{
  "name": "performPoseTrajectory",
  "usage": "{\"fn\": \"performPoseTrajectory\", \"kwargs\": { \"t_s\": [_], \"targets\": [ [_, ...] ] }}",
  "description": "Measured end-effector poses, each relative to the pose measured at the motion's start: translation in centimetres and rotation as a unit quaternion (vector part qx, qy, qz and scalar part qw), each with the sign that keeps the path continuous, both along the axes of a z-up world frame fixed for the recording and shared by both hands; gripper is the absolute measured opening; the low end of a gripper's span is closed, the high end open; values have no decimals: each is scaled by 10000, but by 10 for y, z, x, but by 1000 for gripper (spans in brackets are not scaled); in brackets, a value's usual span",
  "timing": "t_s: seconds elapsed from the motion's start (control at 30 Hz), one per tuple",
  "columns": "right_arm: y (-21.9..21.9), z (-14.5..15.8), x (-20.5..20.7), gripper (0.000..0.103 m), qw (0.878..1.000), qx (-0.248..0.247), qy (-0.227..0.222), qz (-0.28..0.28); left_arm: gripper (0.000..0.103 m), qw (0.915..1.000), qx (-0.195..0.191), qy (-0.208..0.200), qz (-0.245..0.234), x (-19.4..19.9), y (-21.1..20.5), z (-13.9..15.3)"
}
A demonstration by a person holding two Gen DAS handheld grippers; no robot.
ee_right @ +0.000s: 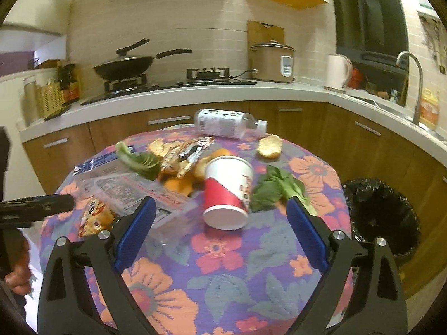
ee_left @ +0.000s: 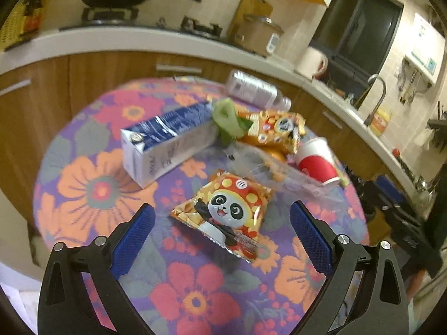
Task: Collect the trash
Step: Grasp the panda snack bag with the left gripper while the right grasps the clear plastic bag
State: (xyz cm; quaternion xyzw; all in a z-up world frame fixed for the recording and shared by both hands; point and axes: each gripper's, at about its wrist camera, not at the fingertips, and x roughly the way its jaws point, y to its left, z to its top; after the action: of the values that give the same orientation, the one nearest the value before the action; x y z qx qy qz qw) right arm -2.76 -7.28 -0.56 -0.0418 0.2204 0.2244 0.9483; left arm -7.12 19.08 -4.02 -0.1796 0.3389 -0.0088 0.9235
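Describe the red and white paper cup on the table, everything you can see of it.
The paper cup is white with a broad red diagonal band and a small printed figure on its side. It lies tipped over on the flowered tablecloth, its closed white base toward the right wrist camera and its mouth toward the orange peels. It looks uncrushed. A leafy green lies right beside it. It sits ahead of the open right gripper, which does not touch it.
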Motion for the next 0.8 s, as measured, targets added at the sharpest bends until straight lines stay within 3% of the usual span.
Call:
{"fn": "performPoseTrajectory", "kwargs": {
  "t_s": [0.2, 0.27, 0.47, 0.57, 0.8],
  "targets": [
    [11, 5, 10, 89, 9985, 184, 252, 445, 86, 9985, 90, 520, -134, 34, -1, -25],
    [19, 5, 14, 89, 9972, 152, 317, 661, 85, 9985, 180, 499, -136, 35, -3, -25],
    [41, -1, 15, 89, 9926, -161, 361, 1149, 69, 9978, 335, 568, -110, 37, -5, -24],
    [49, -7, 14, 89, 9894, -425, 342, 1344, 62, 9977, 368, 562, -57, 36, -3, -24],
    [76, -30, 3, 89, 9762, -1370, 66, 1680, 59, 9981, 354, 496, 3, 31, -1, -25]
  ]
}}
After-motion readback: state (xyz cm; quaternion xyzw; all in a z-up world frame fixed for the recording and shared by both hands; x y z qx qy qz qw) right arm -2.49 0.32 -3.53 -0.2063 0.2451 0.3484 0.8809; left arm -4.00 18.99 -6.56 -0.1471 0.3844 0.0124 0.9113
